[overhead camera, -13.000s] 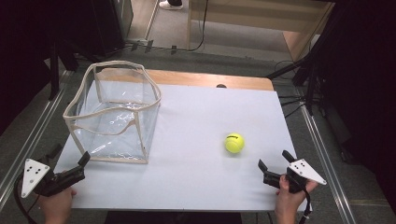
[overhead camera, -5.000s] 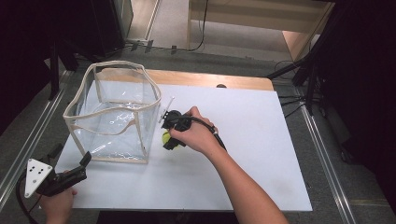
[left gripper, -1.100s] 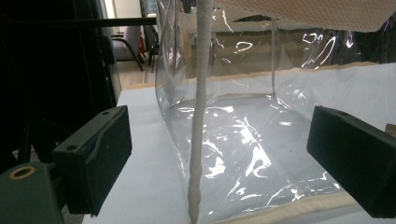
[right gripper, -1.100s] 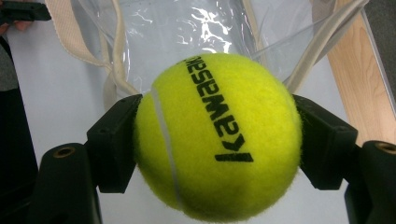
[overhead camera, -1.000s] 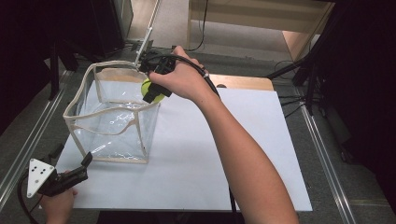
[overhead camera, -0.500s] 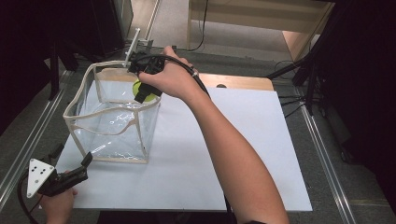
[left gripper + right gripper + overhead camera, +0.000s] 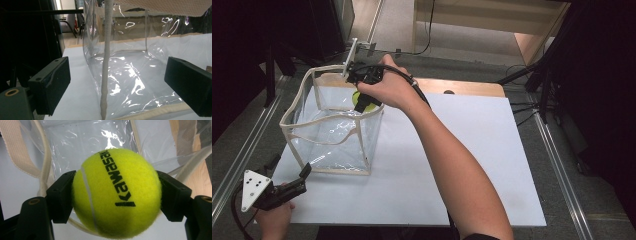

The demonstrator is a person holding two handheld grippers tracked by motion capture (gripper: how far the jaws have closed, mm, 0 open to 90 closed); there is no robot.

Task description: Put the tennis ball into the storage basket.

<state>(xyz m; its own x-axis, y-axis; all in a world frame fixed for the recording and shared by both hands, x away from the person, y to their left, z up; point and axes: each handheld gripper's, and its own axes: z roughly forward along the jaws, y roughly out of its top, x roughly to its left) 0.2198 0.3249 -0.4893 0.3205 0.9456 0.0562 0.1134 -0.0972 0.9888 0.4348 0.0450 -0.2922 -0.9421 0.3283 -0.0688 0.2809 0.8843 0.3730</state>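
A yellow tennis ball (image 7: 116, 192) with black lettering is clamped between the two black jaws of my right gripper (image 7: 362, 100). In the high view the ball (image 7: 371, 104) hangs just over the right rim of a clear plastic bag with cream trim (image 7: 332, 132), which stands open on the white table top (image 7: 452, 150). The bag's clear wall and cream edging (image 7: 45, 162) lie right behind the ball. My left gripper (image 7: 289, 172) rests open at the table's front left corner, pointing at the bag's near corner seam (image 7: 106, 75), with nothing between its jaws.
The person's right arm (image 7: 447, 165) stretches diagonally across the middle of the table. A wooden strip (image 7: 462, 86) runs along the table's far edge. Metal rails (image 7: 242, 150) flank the table, and black stands with cables (image 7: 542, 75) are at the right.
My right gripper has carried the ball from the table up and left to the bag's rim, and over the last second it has shifted further left over the opening. The left gripper has stayed put.
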